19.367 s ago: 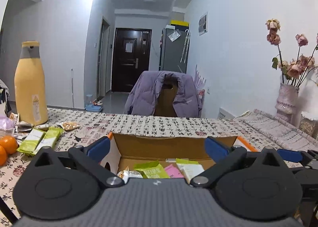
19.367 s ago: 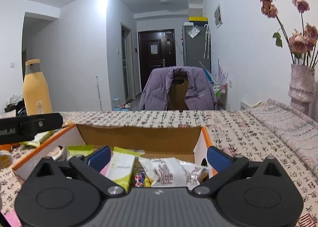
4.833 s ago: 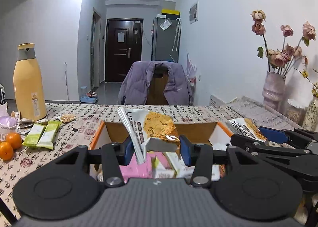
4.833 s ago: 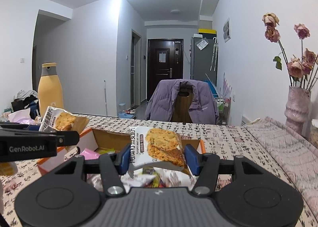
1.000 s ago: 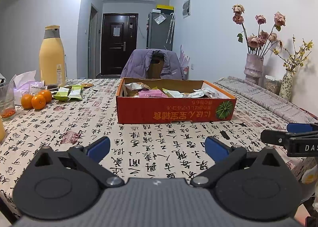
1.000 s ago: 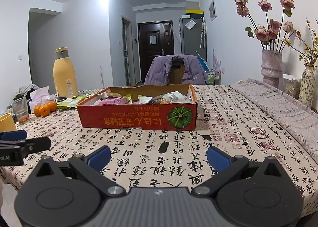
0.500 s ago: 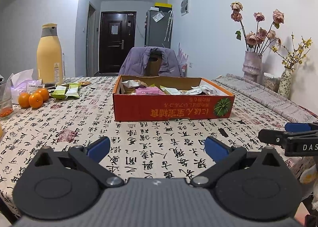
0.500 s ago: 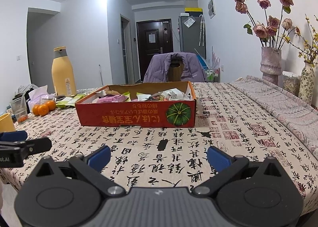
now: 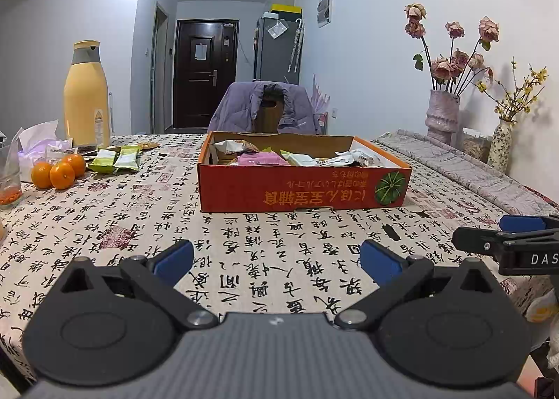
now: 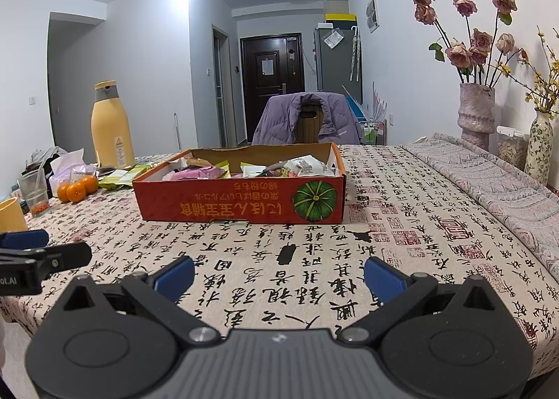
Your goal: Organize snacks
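Note:
A shallow red cardboard box (image 9: pixel 300 189) (image 10: pixel 241 201) with a green pumpkin print stands mid-table, holding several snack packets (image 9: pixel 260 158) (image 10: pixel 304 165) in pink, green and white wrappers. Two green packets (image 9: pixel 117 159) (image 10: pixel 120 177) lie on the cloth left of the box. My left gripper (image 9: pixel 276 261) hangs open and empty over the near table edge, well short of the box. My right gripper (image 10: pixel 279 275) is likewise open and empty, back from the box. Each gripper's finger shows at the side of the other's view.
A tall yellow bottle (image 9: pixel 85 95), oranges (image 9: pixel 57 172), tissue and a glass (image 9: pixel 8 175) crowd the table's left side. Vases with dried roses (image 10: pixel 477 112) and a folded cloth (image 10: pixel 489 175) line the right. A chair with a purple jacket (image 9: pixel 265 109) is behind the table.
Both grippers, which let go of their snack packets earlier, have drifted slightly back toward the box over the last second; the box looks a little larger. Both stay open.

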### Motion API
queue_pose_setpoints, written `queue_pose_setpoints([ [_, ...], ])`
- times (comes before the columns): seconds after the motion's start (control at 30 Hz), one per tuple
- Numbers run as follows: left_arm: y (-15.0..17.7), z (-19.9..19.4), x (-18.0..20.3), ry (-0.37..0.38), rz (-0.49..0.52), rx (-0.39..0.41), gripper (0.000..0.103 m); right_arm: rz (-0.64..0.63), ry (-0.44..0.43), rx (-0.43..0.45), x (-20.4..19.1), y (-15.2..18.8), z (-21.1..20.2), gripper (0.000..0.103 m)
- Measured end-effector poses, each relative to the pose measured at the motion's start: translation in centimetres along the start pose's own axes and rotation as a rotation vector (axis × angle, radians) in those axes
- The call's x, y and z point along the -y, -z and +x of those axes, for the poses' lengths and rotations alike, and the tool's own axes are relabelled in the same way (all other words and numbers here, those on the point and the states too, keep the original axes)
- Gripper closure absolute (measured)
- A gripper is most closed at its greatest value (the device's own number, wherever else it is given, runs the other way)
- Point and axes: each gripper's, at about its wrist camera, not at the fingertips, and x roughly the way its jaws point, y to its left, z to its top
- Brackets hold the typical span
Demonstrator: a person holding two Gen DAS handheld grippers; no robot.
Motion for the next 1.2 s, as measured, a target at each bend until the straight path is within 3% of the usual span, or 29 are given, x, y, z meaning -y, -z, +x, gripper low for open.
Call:
queue_pose_setpoints([
  [1.2,0.42,0.04,0.01,0.010,-0.004,-0.007,0.000,-0.001,0.000,-0.005,-0.09,0.08,0.09,0.000],
])
